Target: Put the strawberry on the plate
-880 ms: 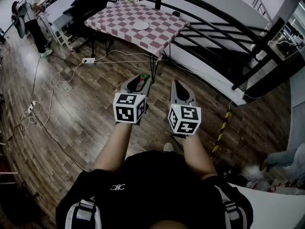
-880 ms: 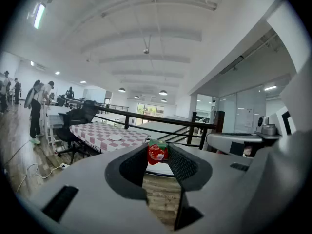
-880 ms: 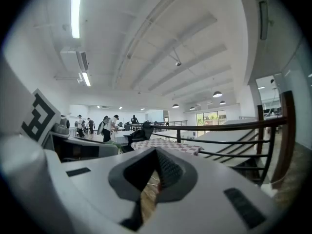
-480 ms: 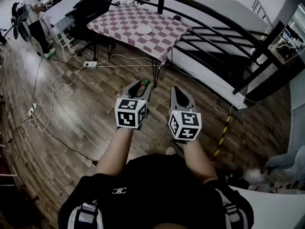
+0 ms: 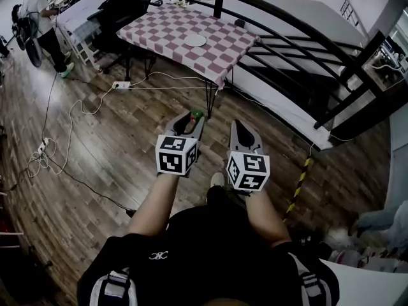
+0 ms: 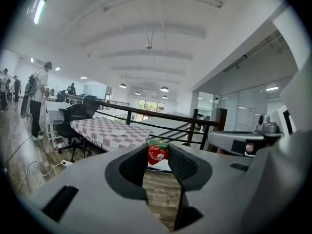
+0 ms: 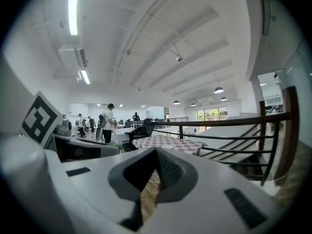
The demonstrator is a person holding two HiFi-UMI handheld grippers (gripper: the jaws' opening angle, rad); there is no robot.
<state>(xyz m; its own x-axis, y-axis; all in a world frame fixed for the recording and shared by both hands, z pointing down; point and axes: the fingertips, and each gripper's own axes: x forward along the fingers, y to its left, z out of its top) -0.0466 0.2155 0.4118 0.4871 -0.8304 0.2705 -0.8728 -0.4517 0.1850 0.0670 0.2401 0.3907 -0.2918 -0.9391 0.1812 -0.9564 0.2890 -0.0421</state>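
The checkered table (image 5: 185, 37) stands far ahead across the wooden floor (image 5: 95, 145), and the white plate (image 5: 195, 41) on it looks empty, so I judge the task as only begun: the pick is done, while the carry and the placing are left. The left gripper (image 5: 190, 121) has its jaws clamped on the strawberry (image 6: 157, 151), held in the air well apart from the plate. The right gripper (image 7: 155, 155) has its jaws together on nothing. The plate is too small to see in detail, and the strawberry is partly hidden by the pads.
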